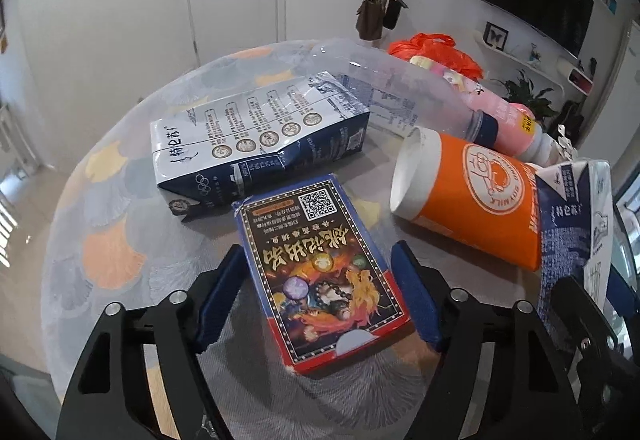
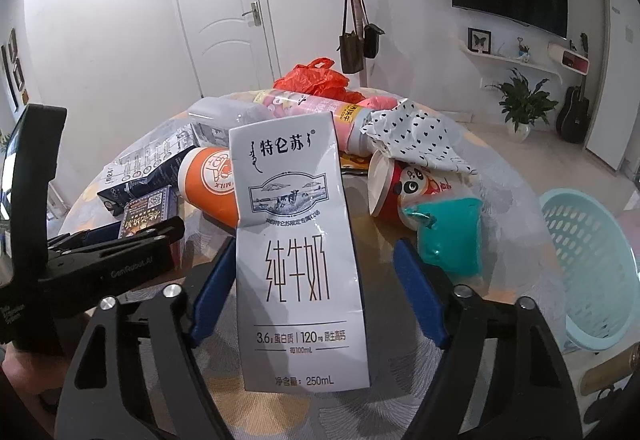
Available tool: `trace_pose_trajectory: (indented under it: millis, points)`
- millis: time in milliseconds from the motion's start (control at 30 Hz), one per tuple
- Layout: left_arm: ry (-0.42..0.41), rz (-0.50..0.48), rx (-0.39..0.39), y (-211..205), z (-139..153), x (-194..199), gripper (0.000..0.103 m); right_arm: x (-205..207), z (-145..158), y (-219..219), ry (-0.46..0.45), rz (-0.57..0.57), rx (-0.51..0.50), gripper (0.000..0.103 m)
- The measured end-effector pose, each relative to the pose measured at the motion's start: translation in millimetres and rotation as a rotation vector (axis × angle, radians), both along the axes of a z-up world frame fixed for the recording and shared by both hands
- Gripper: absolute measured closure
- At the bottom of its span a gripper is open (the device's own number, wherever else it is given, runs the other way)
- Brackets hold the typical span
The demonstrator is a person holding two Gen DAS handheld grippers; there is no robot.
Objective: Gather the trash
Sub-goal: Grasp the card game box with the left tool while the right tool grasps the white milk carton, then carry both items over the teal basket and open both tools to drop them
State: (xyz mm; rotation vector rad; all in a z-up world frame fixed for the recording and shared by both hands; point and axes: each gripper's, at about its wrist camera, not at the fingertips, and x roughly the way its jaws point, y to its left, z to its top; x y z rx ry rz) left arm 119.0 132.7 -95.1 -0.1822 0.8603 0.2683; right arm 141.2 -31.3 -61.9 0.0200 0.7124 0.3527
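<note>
My left gripper (image 1: 316,296) sits spread around the card box (image 1: 320,276) at lower centre of the glass table (image 1: 100,240), pads not touching, while my right gripper (image 2: 314,292) likewise gapes around the flattened milk carton (image 2: 300,260) mid-frame, the teal basket (image 2: 592,272) at right edge.

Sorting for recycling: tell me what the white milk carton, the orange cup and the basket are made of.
White milk carton: looks like coated paperboard, glossy, with sharp creases across its face.
Orange cup: apparently paper, matte printed wall, rolled white rim, white lining.
Basket: likely moulded plastic, pale teal, smooth rim, a regular grid of holes in its wall.
</note>
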Motion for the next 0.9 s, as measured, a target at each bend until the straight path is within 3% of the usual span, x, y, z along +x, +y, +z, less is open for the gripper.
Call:
trace_pose_trajectory:
  millis: [67,133,233,400,667,900]
  points:
    - [-0.010,-0.005,-0.011,0,1,-5,0.038,1,0,1,0.003,0.005,0.000,0.039]
    - [-0.030,-0.013,-0.043,1,3,-14,0.041,1,-1,3,0.011,0.014,0.001,0.053]
    - [-0.078,-0.033,-0.137,5,4,-30,0.041,1,-1,2,0.015,0.032,0.012,0.053]
    - [-0.186,-0.086,-0.198,2,15,-61,0.042,-13,9,-13,-0.049,0.063,0.106,0.053]
    - [-0.350,-0.184,-0.198,-35,69,-79,0.042,-33,52,-58,-0.183,-0.034,0.105,0.053]
    - [-0.424,-0.335,-0.194,-107,109,-50,0.042,-27,78,-141,-0.222,-0.219,0.124,0.053]
